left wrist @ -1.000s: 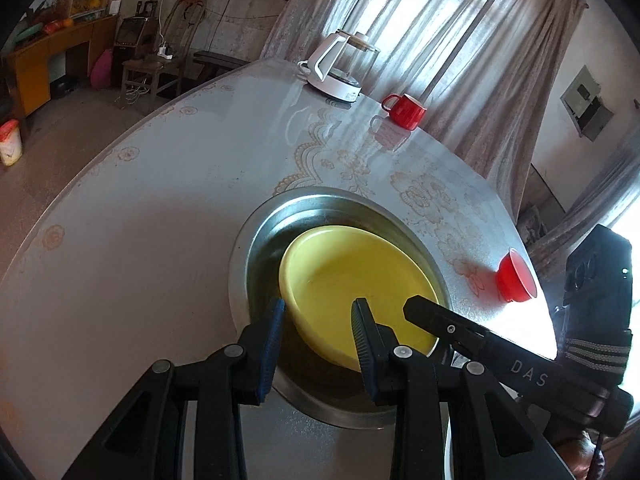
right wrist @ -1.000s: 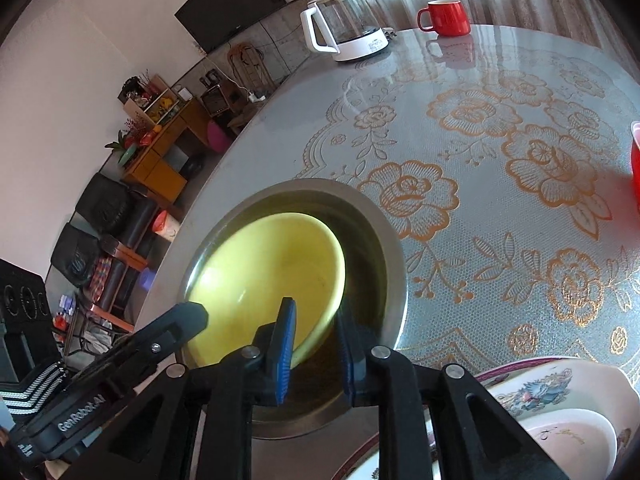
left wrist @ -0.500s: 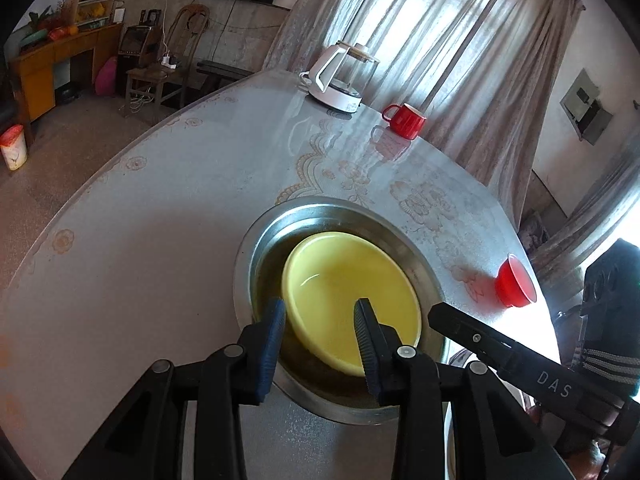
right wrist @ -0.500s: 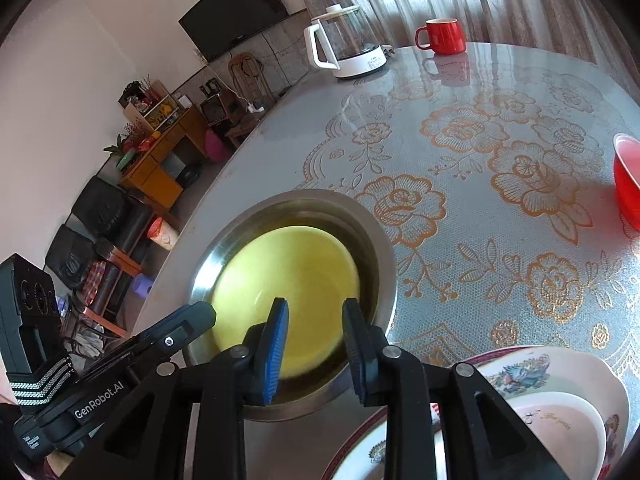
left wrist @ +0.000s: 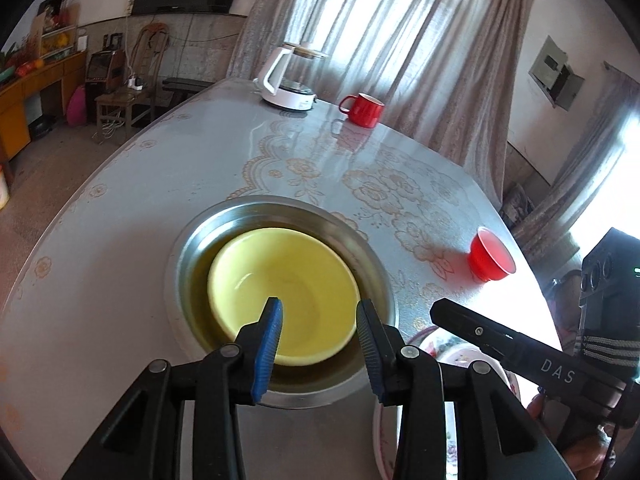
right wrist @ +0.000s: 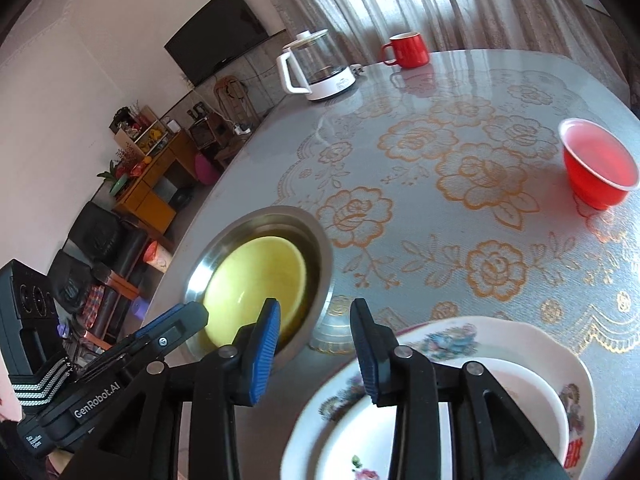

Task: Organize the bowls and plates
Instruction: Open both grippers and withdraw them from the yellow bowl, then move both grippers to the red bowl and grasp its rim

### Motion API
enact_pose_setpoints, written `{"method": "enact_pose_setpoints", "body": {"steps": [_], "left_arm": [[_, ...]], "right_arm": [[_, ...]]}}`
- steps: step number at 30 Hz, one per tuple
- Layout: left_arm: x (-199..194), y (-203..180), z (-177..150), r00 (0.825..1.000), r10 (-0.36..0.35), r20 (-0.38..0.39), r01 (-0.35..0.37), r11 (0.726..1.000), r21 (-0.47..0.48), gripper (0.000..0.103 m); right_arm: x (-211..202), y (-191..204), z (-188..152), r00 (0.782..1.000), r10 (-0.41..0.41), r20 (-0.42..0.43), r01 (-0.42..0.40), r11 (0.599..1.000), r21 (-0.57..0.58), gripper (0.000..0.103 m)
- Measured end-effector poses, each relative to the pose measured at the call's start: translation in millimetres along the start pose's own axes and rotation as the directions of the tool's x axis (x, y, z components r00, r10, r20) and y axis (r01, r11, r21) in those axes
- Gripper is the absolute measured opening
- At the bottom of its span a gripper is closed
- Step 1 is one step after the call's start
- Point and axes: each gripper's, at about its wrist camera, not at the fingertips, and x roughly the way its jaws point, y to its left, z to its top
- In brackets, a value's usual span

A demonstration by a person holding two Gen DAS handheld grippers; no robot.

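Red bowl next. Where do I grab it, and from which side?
Take the red bowl by its rim, one finger inside and one outside. It stands upright, alone on the table, so any side looks free; the near edge facing the right gripper seems simplest.

daylight pours through the curtains (left wrist: 400, 32) at upper right, blowing out the bench (left wrist: 120, 280) edge at right; fisheye bends and darkens the corners; slight blur low in frame
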Motion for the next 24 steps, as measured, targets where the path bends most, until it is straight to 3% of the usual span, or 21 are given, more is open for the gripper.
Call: {"method": "enact_pose_setpoints", "body": {"steps": [12, 16, 24], "left_arm": [[12.6, -42.2, 4.0, 0.999, -0.034, -0.03, 0.037, 0.996, 0.086, 0.045], [18.1, -44.9, 10.2, 1.0, -0.015, -0.005, 0.015, 1.0, 0.014, 0.057], [19.0, -30.6, 26.4, 0.998, 0.014, 0.067, -0.003, 0.986, -0.166, 0.063]], "right_arm": [[-38.2, -59.6, -6.8, 0.994, -0.098, 0.049, 0.092, 0.989, 0.116, 0.039], [-51.4, -76.9, -14.3, 0.992, -0.112, 0.061, 0.105, 0.987, 0.121, 0.04], [-83.3, -123.8, -33.2, 0.982, -0.172, 0.083, 0.153, 0.967, 0.202, 0.043]]}}
